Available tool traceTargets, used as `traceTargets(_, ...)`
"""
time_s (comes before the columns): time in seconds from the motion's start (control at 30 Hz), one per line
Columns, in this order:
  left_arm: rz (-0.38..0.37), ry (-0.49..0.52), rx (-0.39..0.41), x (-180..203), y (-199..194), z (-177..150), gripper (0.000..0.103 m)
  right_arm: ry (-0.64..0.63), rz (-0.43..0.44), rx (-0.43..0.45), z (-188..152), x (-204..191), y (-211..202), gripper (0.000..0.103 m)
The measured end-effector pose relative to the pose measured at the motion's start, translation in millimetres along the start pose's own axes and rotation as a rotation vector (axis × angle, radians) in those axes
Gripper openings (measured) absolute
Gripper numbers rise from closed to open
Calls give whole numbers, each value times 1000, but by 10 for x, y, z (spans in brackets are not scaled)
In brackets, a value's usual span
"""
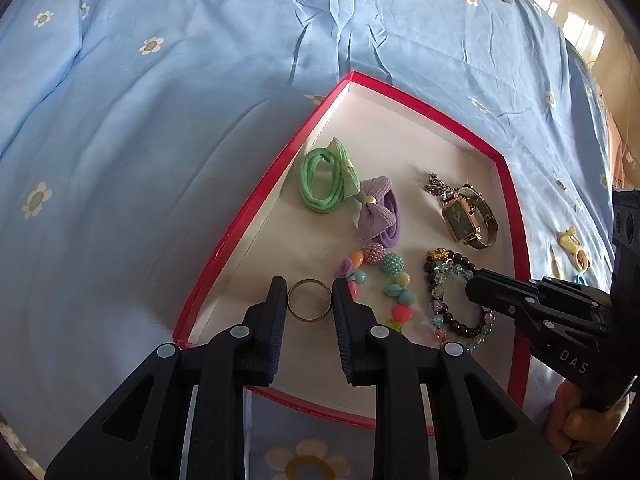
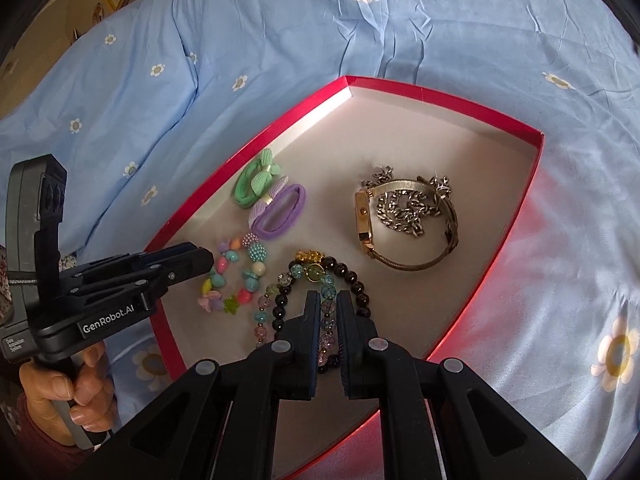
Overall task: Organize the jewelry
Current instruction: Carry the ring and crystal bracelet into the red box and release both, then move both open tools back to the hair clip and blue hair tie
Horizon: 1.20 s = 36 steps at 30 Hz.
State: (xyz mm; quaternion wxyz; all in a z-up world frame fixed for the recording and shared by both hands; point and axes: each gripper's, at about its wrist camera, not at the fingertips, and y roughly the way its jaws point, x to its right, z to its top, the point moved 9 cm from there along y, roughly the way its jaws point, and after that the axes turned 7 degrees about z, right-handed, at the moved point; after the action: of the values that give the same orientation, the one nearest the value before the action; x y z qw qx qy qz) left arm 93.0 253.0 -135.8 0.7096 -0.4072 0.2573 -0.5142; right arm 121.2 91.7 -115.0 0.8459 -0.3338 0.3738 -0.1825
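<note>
A shallow red box (image 1: pixel 256 216) with a pale lining sits on a bed covered in a blue sheet (image 1: pixel 160 120) printed with daisies. The left gripper (image 1: pixel 309 300) reaches over the box's near corner with its fingers (image 1: pixel 276 304) clenched on a gold ring (image 1: pixel 309 300) — the band sits squarely between the two pads, touching both, low over the lining. The right gripper (image 2: pixel 328 304) points down into the box with its fingers (image 2: pixel 312 312) nearly together, grasping strands of a beaded bracelet (image 2: pixel 304 276) of dark and glassy pastel beads; a few beads show in the narrow gap between the pads.

Just left of that bracelet lies a chunky bracelet of bright plastic beads (image 2: pixel 236 276). Farther back, a green hair tie (image 1: pixel 320 184) with a bow touches a purple hair tie (image 1: pixel 380 216) with a bow. Toward the right side of the box a gold-cased watch (image 1: pixel 466 220) lies beside — and partly over — a silver chain (image 2: pixel 408 204). A hand (image 2: pixel 68 384) grips the left gripper's handle.
</note>
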Motion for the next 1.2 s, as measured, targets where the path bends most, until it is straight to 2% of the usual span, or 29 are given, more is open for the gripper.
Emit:
traceTargets(0.53,19,12,0,10,10,-4,22,-9,-16,-20,-3,-22,9,10)
traceTargets(0.67,21,4,-3,14,14,1,23,2,-5,-14,0,-29,-7,14)
traceTargets(0.8,21,-8,1,11,-31,4,30,19,17,12,25,-30,-85,33)
traceTargets(1.0,3,-40,30,35,-202,12,47,43,39,73,78,-22,-343,48)
traceTargets(1.03,-2,-45,38,55,-244,15,48,44,40,86,78,-17,-406,49)
traceTargets(1.1,-13,-53,47,102,-312,13,57,49,36,107,61,10,-529,49)
traceTargets(1.2,-36,-60,55,202,-397,-8,60,71,22,134,17,118,-722,50)
